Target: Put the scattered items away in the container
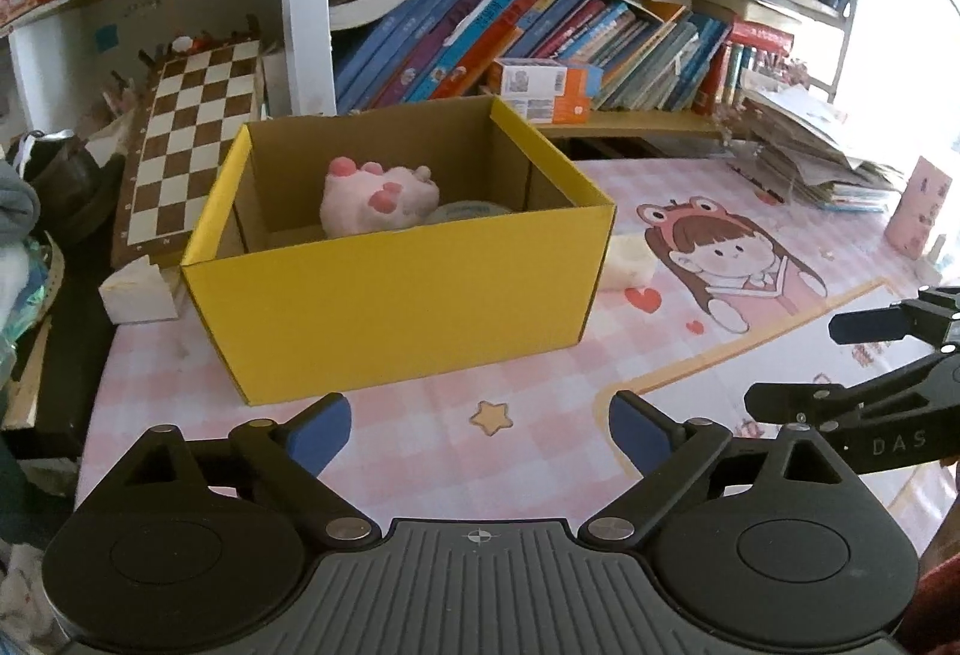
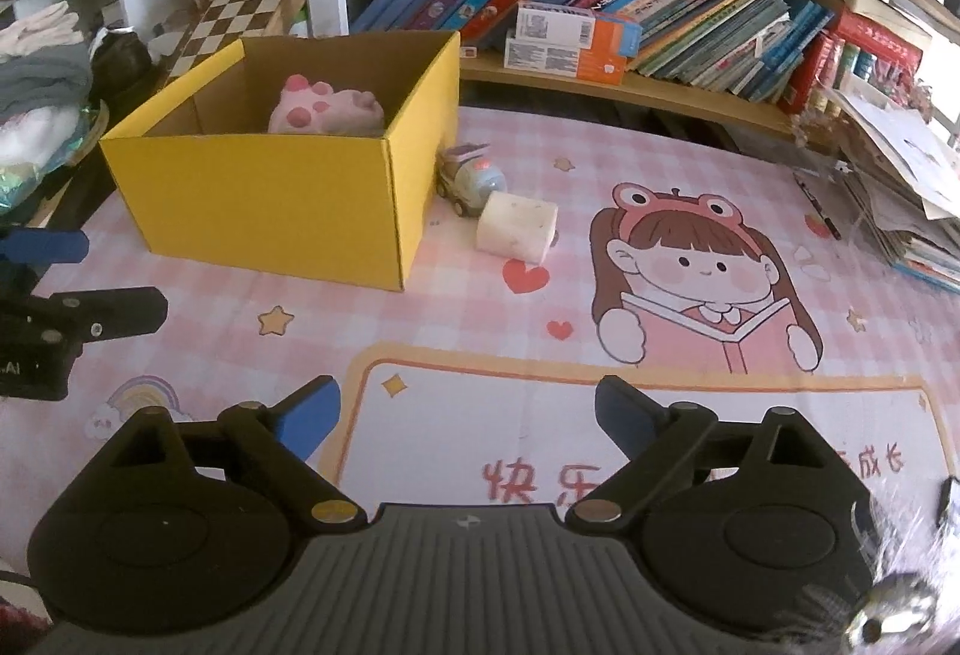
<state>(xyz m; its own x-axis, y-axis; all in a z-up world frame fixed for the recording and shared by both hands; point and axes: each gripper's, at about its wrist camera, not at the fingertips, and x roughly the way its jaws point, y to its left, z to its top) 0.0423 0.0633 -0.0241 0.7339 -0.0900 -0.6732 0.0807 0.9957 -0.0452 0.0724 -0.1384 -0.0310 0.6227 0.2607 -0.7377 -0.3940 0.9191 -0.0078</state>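
Both tongs gaped wide and empty — left tongs [image 1: 480, 430], right tongs [image 2: 468, 415]. The white block [image 2: 517, 225] and toy car [image 2: 470, 180] lay just right of the yellow box [image 2: 270, 199], nearer the right tongs — far-left of them.

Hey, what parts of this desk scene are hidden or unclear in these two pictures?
- Toy car: absent from the left wrist view, behind the yellow box.
- Grey round thing inside the box: mostly hidden by the front wall and the pink paw toy; unidentifiable.
- White block: half hidden by the box corner, left wrist view.
- Book titles: too small.
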